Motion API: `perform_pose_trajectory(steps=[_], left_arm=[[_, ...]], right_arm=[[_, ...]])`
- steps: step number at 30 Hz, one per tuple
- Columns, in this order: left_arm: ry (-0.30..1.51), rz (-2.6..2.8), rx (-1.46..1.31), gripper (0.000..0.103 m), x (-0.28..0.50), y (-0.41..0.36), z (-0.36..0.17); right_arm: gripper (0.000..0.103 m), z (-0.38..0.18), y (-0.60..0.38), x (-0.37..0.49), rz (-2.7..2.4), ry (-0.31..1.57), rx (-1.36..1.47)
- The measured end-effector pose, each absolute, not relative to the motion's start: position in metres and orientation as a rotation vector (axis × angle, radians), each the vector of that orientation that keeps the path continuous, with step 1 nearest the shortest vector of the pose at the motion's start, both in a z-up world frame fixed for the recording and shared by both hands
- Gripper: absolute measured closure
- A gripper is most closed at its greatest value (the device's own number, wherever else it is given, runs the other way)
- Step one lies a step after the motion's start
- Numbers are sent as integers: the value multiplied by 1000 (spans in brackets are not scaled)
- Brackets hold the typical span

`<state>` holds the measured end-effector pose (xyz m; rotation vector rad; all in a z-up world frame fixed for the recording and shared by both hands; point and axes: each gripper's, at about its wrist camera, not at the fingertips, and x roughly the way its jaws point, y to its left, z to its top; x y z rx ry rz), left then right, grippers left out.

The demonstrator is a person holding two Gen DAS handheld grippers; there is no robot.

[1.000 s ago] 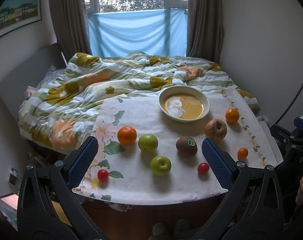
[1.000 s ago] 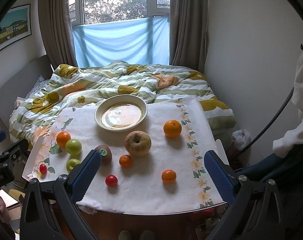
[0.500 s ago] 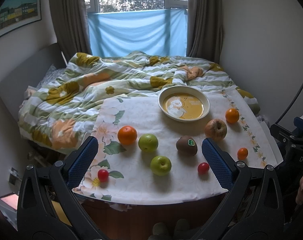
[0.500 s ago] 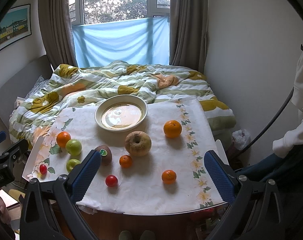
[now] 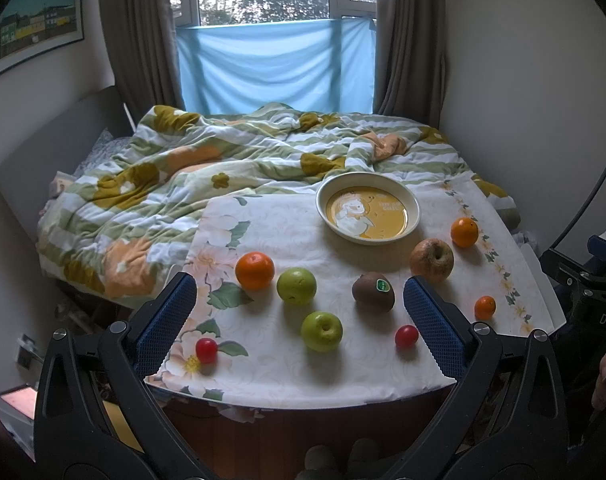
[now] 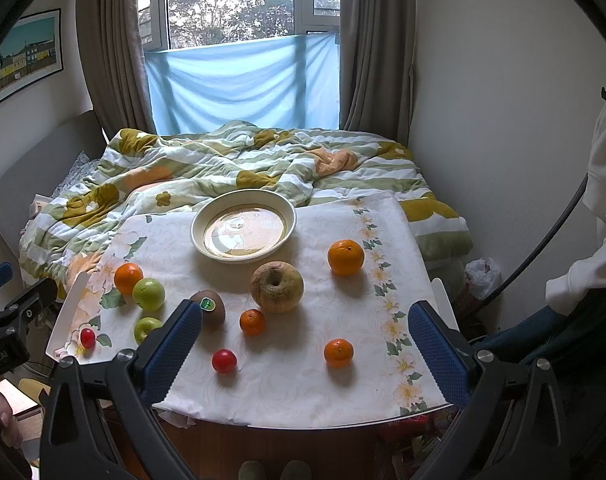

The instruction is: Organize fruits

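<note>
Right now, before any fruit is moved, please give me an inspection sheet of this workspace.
Surface: table under a floral cloth.
Job's things: empty plate; kiwi; wrinkled apple; two green apples; four oranges and two small red fruits lie loose, apart.
Clutter: nothing seen.
Grippers: left gripper and right gripper open, empty, short of the fruit.
Cables: dark cable at the right.
Surroundings: bed, curtained window.

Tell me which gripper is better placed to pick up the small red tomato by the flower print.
Left gripper: open, with the small red tomato just beside its near finger; for the right gripper it lies far off.
</note>
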<state>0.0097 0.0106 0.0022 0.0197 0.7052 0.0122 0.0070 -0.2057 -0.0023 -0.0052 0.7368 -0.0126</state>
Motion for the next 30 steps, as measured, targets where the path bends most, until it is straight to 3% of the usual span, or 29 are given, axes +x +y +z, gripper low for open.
perform_pose_trajectory(steps=[16,30], left_arm=[[740,59,-1,0,14,44,-3],[849,-72,44,0,38,39,-91]], right_arm=[[0,-12,-192,14,29,765,2],[0,-90,-177,33,136,812,-22]])
